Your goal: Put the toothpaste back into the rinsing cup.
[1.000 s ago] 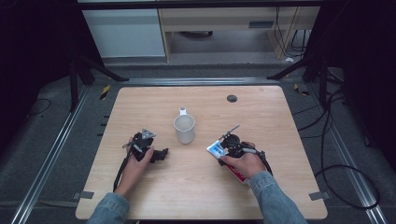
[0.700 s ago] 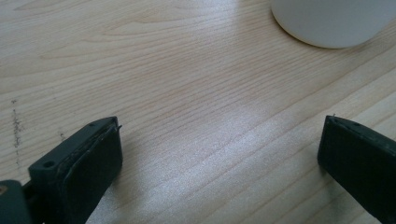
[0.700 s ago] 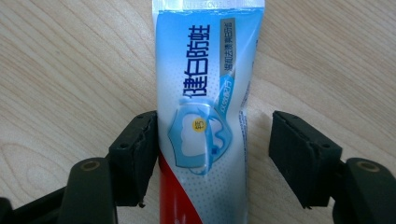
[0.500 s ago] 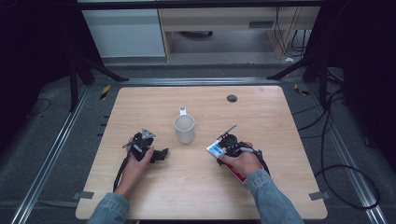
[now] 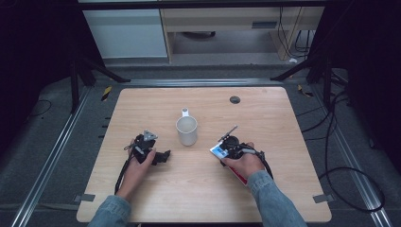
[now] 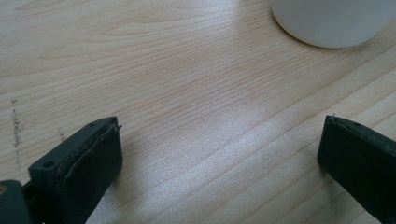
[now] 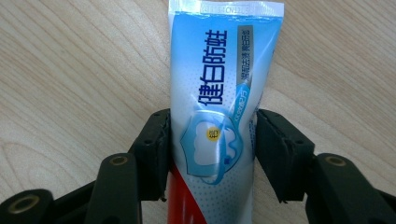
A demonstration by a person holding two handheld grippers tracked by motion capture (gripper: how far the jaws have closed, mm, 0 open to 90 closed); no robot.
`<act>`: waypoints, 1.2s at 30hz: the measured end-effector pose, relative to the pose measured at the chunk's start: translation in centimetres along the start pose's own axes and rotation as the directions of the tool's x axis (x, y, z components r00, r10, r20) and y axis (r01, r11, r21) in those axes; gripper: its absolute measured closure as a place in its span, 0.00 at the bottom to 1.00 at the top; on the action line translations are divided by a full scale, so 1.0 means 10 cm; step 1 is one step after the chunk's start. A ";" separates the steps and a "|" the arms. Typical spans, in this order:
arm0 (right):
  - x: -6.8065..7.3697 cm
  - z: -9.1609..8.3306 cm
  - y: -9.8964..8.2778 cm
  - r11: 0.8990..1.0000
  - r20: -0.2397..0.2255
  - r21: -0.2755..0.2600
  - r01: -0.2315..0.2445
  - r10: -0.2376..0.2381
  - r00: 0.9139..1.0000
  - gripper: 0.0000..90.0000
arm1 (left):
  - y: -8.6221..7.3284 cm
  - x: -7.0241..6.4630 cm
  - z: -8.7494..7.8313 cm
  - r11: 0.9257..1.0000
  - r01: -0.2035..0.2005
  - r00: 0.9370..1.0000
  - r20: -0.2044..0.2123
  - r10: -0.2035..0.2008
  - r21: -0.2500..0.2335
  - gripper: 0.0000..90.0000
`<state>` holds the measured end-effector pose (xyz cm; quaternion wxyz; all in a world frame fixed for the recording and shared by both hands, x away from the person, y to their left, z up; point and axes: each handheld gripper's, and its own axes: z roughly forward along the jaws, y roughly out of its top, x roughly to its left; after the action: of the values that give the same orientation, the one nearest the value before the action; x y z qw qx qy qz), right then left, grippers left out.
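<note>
Nearest, right gripper point(image 7: 210, 140) with jaws just closing onto the toothpaste tube point(image 7: 219, 84), both pads against its sides (tube flat on the table point(image 5: 283, 189)), left gripper point(image 5: 158, 156) resting gaped wide over bare wood, white mug point(image 5: 187, 130) standing beyond, between both hands.

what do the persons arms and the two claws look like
Both forearms wear blue denim sleeves. The left claw is black with a grey three-cornered plate on top and a dark cable trailing back. The right claw has blocky black jaws with round screw holes, and a black cable loops beside the wrist.
</note>
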<state>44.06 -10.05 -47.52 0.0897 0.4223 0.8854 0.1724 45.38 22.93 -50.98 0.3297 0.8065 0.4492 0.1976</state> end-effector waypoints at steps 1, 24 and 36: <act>0.00 0.00 0.00 1.000 0.000 0.000 0.000 0.000 1.000 0.55 | 0.00 0.00 0.00 1.000 0.003 1.000 -0.001 -0.003 -0.002 0.00; -0.09 -0.11 -0.04 0.999 -0.041 -0.046 -0.001 -0.001 0.999 0.79 | 0.00 0.00 0.00 1.000 0.003 1.000 0.000 -0.003 -0.002 0.00; -0.11 -0.26 -0.06 0.998 -0.059 -0.049 -0.031 0.028 0.998 0.81 | 0.00 0.00 0.00 1.000 0.003 1.000 0.001 -0.003 -0.003 0.00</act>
<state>43.52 -11.88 -45.28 0.0721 0.4276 0.8767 0.2081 45.38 22.91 -50.99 0.3313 0.8054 0.4500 0.1975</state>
